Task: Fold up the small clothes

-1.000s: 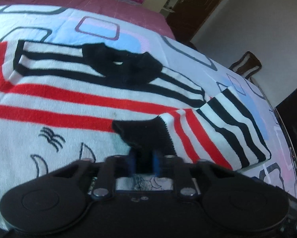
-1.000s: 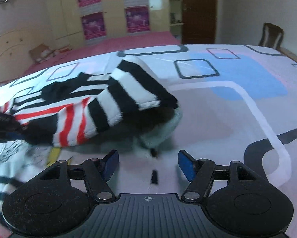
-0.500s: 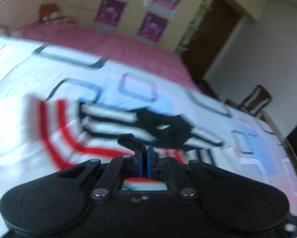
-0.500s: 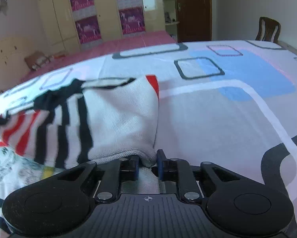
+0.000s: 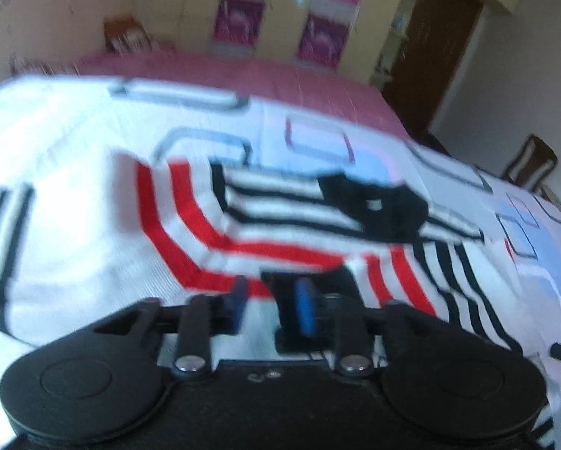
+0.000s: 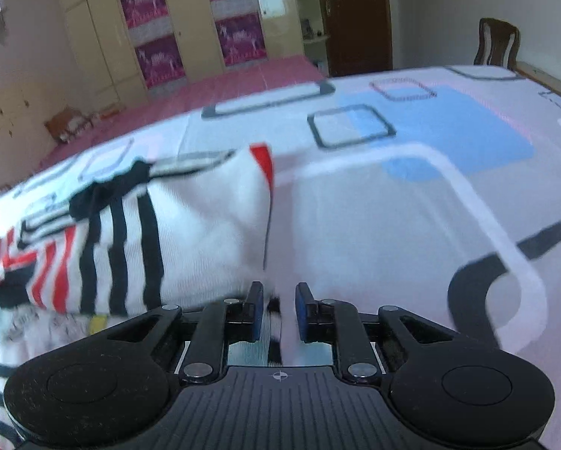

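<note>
Striped sweater (image 5: 280, 232): spread on patterned bedsheet (image 6: 411, 202), long axis crosswise to both claws; left gripper (image 5: 269, 303) just opening, black cuff at its pads, nearer; right gripper (image 6: 276, 311) just opening, clear of folded edge, sweater left-forward.

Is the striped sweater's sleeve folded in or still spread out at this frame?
Folded in. In the left wrist view the striped sweater lies on the bedsheet with its sleeve doubled across the body, black cuff near the middle.

Striped sweater (image 5: 288, 225), partly folded, on bedsheet (image 5: 74, 142)
</note>
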`<state>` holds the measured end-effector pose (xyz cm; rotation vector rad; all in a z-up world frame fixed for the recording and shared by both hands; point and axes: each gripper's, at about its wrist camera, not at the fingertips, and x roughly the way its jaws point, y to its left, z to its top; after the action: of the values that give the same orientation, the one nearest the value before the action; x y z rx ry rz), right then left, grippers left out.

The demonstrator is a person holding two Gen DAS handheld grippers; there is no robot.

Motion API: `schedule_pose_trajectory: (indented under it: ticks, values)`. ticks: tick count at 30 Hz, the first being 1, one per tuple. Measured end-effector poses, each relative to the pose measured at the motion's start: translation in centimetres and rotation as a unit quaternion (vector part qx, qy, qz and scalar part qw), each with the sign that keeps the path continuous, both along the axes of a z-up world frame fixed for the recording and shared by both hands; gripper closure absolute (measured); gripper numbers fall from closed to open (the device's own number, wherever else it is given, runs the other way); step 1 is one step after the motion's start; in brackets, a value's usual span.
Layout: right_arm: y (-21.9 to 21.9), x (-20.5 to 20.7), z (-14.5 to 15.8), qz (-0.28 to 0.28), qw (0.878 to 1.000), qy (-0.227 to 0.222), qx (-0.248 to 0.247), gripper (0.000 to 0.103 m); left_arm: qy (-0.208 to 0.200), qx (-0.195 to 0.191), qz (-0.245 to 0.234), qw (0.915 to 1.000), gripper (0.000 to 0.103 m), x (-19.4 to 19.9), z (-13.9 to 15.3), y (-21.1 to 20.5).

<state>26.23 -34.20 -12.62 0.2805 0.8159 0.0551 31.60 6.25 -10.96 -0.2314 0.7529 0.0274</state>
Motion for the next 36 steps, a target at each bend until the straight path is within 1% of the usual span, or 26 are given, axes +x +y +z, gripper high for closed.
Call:
schedule_pose_trajectory:
  ticks: [1, 2, 3, 6, 9, 12, 14, 15, 17, 18, 20, 21, 22, 25, 27, 30, 33, 34, 36]
  values:
    - [-0.3, 0.8, 0.1, -0.005, 1.000, -0.004, 0.006, 0.065, -0.008, 0.004, 0.002, 1.0000, 0.049, -0.1, 0.4, -0.2]
    - [-0.4, 1.6, 0.2, -0.008, 1.000, -0.005, 0.007, 0.052, -0.014, 0.005, -0.003, 0.9999, 0.045, 0.0, 0.6, -0.6]
    - [-0.4, 2.5, 0.2, -0.009, 1.000, -0.010, 0.010, 0.050, -0.016, 0.006, -0.012, 0.9998, 0.043, 0.1, 0.7, -1.1]
    - [-0.3, 5.5, -0.5, -0.004, 1.000, -0.006, 0.018, 0.050, -0.012, 0.010, -0.048, 0.9987, 0.043, 0.9, 0.3, -3.1]
    - [0.0, 8.8, -1.5, 0.003, 1.000, 0.003, 0.027, 0.050, -0.005, 0.019, -0.074, 0.9971, 0.044, 1.9, -0.8, -5.0]
    - [0.1, 11.3, -2.6, 0.004, 0.999, 0.010, 0.031, 0.050, -0.005, 0.043, -0.079, 0.9959, 0.044, 2.5, -2.0, -6.3]
    - [0.0, 12.9, -3.4, 0.005, 0.999, 0.016, 0.036, 0.050, 0.009, 0.053, -0.081, 0.9952, 0.044, 2.7, -2.9, -6.5]
    - [-0.1, 13.5, -3.7, 0.005, 0.999, 0.017, 0.042, 0.051, 0.023, 0.058, -0.078, 0.9950, 0.045, 2.9, -3.6, -6.4]
    - [-0.1, 14.7, -4.2, 0.010, 0.998, 0.020, 0.052, 0.051, 0.024, 0.061, -0.072, 0.9953, 0.043, 2.7, -4.1, -5.9]
    - [0.0, 15.0, -4.4, 0.014, 0.998, 0.020, 0.055, 0.058, 0.024, 0.066, -0.071, 0.9950, 0.043, 2.5, -4.2, -5.9]
    - [0.2, 15.5, -4.8, 0.022, 0.997, 0.023, 0.069, 0.081, 0.024, 0.069, -0.068, 0.9950, 0.043, 2.3, -4.2, -5.9]
    - [0.4, 15.5, -4.7, 0.023, 0.997, 0.020, 0.066, 0.089, 0.024, 0.071, -0.067, 0.9949, 0.043, 2.3, -4.1, -6.0]
    - [0.5, 15.5, -4.6, 0.029, 0.998, 0.015, 0.060, 0.092, 0.023, 0.072, -0.066, 0.9949, 0.043, 2.3, -4.1, -6.0]
    - [0.3, 15.3, -4.7, 0.022, 1.000, -0.001, 0.014, 0.093, 0.024, 0.072, -0.065, 0.9950, 0.043, 2.2, -4.1, -6.0]
    - [-0.1, 15.2, -5.0, 0.015, 1.000, -0.003, 0.015, 0.093, 0.025, 0.073, -0.063, 0.9950, 0.043, 2.2, -4.1, -6.0]
    - [0.2, 15.1, -4.5, 0.021, 1.000, -0.002, 0.001, 0.093, 0.029, 0.075, -0.063, 0.9948, 0.043, 2.4, -3.9, -6.0]
    - [0.7, 13.9, -2.6, 0.021, 0.999, -0.038, -0.025, 0.092, 0.037, 0.074, -0.055, 0.9951, 0.046, 2.4, -3.1, -6.1]
    - [1.0, 13.4, -2.0, 0.029, 0.998, -0.047, -0.026, 0.092, 0.031, 0.075, -0.052, 0.9953, 0.046, 2.3, -2.8, -6.1]
    - [2.0, 12.9, -1.3, 0.052, 0.997, -0.052, -0.009, 0.092, 0.014, 0.081, -0.053, 0.9952, 0.045, 2.2, -2.2, -6.4]
